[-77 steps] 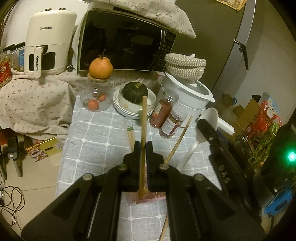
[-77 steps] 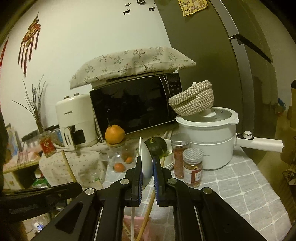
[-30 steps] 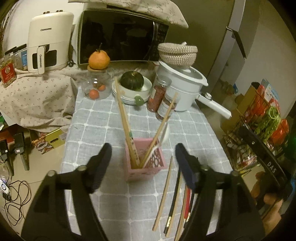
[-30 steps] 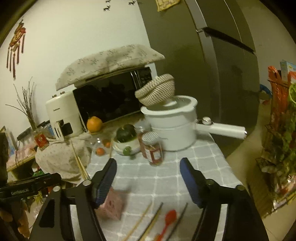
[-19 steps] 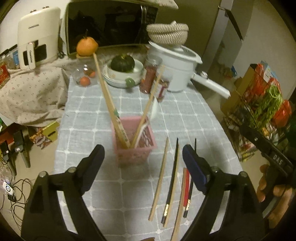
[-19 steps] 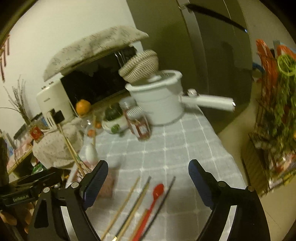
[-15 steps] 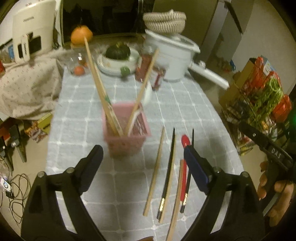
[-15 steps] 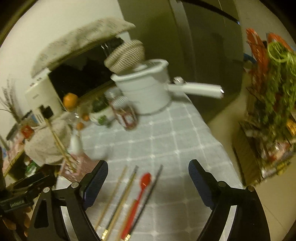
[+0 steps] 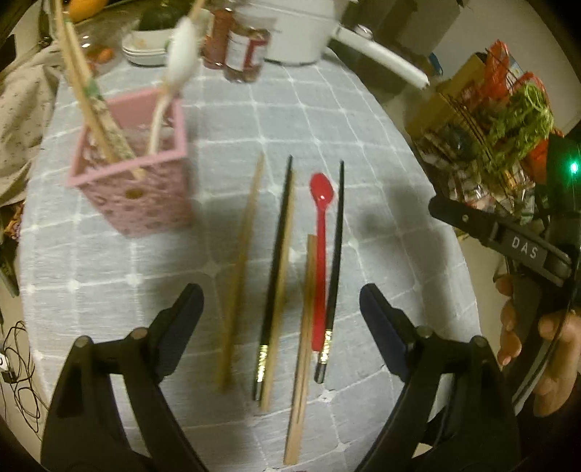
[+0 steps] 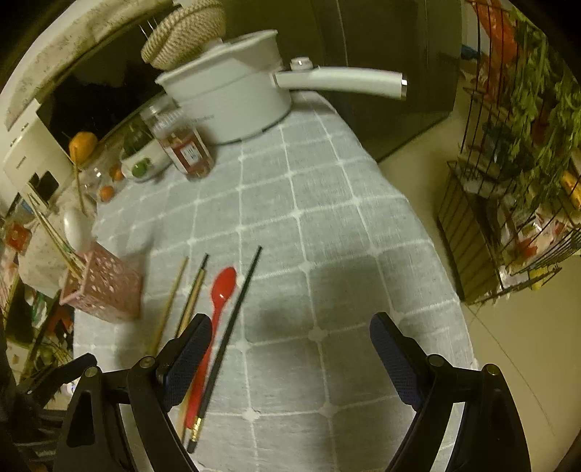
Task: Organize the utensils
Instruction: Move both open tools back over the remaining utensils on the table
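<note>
A pink perforated holder (image 9: 134, 188) stands on the grey checked cloth with wooden chopsticks and a white spoon (image 9: 181, 43) in it. Beside it lie several loose utensils in a row: a wooden chopstick (image 9: 243, 254), a black chopstick (image 9: 277, 261), a red spoon (image 9: 319, 236) and another black chopstick (image 9: 336, 254). My left gripper (image 9: 279, 301) hangs over their near ends, jaws wide and closing, nothing pressed between them. My right gripper (image 10: 290, 326) is open over bare cloth, with the red spoon (image 10: 221, 290) and a black chopstick (image 10: 236, 301) by its left finger.
At the back of the table stand a white pot (image 10: 232, 98) with a long handle, two spice jars (image 10: 185, 145), a bowl with a squash (image 9: 152, 25) and a microwave. A wire rack of greens (image 10: 526, 145) stands on the floor to the right.
Both grippers let go of their utensils, now in the holder, and opened. Both then tilted down and sank toward the loose utensils on the cloth.
</note>
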`<action>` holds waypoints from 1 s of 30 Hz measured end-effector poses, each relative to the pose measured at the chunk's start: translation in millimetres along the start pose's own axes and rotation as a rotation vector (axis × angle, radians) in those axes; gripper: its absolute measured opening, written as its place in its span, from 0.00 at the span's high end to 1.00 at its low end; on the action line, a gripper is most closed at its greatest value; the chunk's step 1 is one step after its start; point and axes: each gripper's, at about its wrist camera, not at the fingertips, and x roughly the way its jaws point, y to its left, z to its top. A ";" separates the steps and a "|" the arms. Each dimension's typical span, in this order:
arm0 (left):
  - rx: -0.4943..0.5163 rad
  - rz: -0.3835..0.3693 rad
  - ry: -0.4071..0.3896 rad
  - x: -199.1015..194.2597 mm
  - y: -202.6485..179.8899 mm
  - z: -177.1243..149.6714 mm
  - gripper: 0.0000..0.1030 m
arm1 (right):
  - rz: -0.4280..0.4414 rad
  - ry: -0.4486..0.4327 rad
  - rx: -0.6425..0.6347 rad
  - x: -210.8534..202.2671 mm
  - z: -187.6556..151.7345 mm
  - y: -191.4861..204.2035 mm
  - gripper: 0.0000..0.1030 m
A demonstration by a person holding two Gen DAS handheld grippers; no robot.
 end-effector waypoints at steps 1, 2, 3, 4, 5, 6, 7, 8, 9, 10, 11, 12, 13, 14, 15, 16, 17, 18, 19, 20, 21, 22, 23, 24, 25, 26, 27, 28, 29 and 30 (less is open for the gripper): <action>-0.005 -0.009 0.005 4.7 -1.3 -0.6 0.22 | 0.000 0.012 0.002 2.1 -0.5 -1.4 0.13; -0.012 -0.018 0.014 8.8 -1.6 -0.4 0.25 | 0.000 0.029 0.005 5.3 -1.4 -3.2 0.13; -0.020 -0.029 0.027 14.3 -1.9 -0.8 0.34 | 0.000 0.038 0.006 7.4 -2.3 -4.0 0.13; -0.024 -0.040 0.045 20.9 -2.6 -0.6 0.45 | -0.001 0.049 0.006 9.9 -3.5 -5.1 0.13; -0.030 -0.051 0.066 28.1 -3.2 -1.0 0.50 | -0.004 0.058 0.004 11.8 -4.8 -5.7 0.13; -0.034 -0.057 0.075 32.2 -3.5 -1.7 0.59 | -0.005 0.065 0.002 13.3 -4.9 -5.7 0.13; -0.034 -0.064 0.081 37.3 -4.9 -1.5 0.66 | -0.007 0.073 0.002 15.3 -5.5 -6.1 0.13; -0.031 -0.069 0.084 40.2 -5.9 -1.8 0.69 | -0.007 0.078 0.004 16.2 -5.9 -6.6 0.13; -0.028 -0.074 0.085 43.0 -7.7 -1.7 0.77 | -0.005 0.084 0.008 17.4 -6.4 -7.7 0.13; -0.020 -0.081 0.088 46.0 -10.4 -1.7 0.83 | -0.003 0.089 0.012 18.3 -6.7 -8.4 0.13; -0.014 -0.084 0.090 47.9 -11.8 -2.0 0.85 | -0.001 0.095 0.015 19.4 -7.1 -9.4 0.13; -0.007 -0.087 0.094 49.4 -13.0 -2.1 0.88 | -0.002 0.099 0.016 20.5 -7.2 -10.0 0.13; 0.000 -0.087 0.098 51.2 -15.0 -1.7 0.88 | -0.004 0.101 0.015 21.1 -7.5 -10.5 0.13; 0.006 -0.080 0.100 52.9 -15.8 -1.3 0.88 | -0.007 0.102 0.013 21.5 -7.7 -10.6 0.13; 0.011 -0.071 0.100 54.0 -16.2 -1.0 0.88 | -0.009 0.103 0.010 21.9 -7.8 -10.6 0.13; 0.014 -0.061 0.100 55.3 -16.4 -0.6 0.88 | -0.010 0.103 0.008 22.3 -7.9 -10.6 0.13; 0.012 -0.060 0.103 57.0 -14.7 0.1 0.88 | -0.010 0.103 0.006 22.8 -7.8 -10.5 0.13; 0.009 -0.058 0.108 58.8 -13.5 0.4 0.88 | -0.010 0.104 0.006 23.1 -7.8 -10.5 0.13; 0.006 -0.050 0.113 60.9 -12.3 0.5 0.88 | -0.011 0.104 0.006 23.3 -7.8 -10.7 0.13; 0.003 -0.045 0.117 62.9 -11.4 0.4 0.88 | -0.011 0.105 0.006 23.4 -7.8 -10.8 0.13; -0.002 -0.049 0.113 63.1 -10.9 1.0 0.88 | -0.011 0.105 0.006 23.6 -7.8 -10.9 0.13; -0.004 -0.047 0.115 63.8 -11.2 1.9 0.88 | -0.012 0.105 0.006 23.7 -7.7 -10.8 0.13; -0.004 -0.043 0.116 64.1 -11.5 2.8 0.88 | -0.012 0.106 0.007 24.2 -7.6 -11.1 0.13; -0.002 -0.037 0.117 64.8 -11.9 3.5 0.88 | -0.014 0.107 0.007 24.7 -7.6 -11.2 0.13; -0.002 -0.030 0.116 65.5 -12.4 4.1 0.88 | -0.015 0.108 0.007 25.1 -7.7 -11.3 0.13; -0.004 -0.024 0.116 66.4 -12.8 5.2 0.88 | -0.016 0.108 0.007 25.3 -7.9 -11.6 0.13; -0.003 -0.015 0.116 67.2 -13.7 6.3 0.88 | -0.017 0.109 0.007 25.7 -8.2 -11.5 0.13; 0.004 -0.001 0.116 67.7 -15.5 7.1 0.88 | -0.019 0.110 0.006 26.1 -8.3 -11.3 0.13; 0.010 0.010 0.118 69.2 -18.3 8.2 0.88 | -0.021 0.111 0.004 26.8 -8.6 -11.0 0.13; 0.016 0.024 0.121 70.2 -20.8 9.2 0.88 | -0.022 0.112 0.003 27.3 -8.6 -10.7 0.13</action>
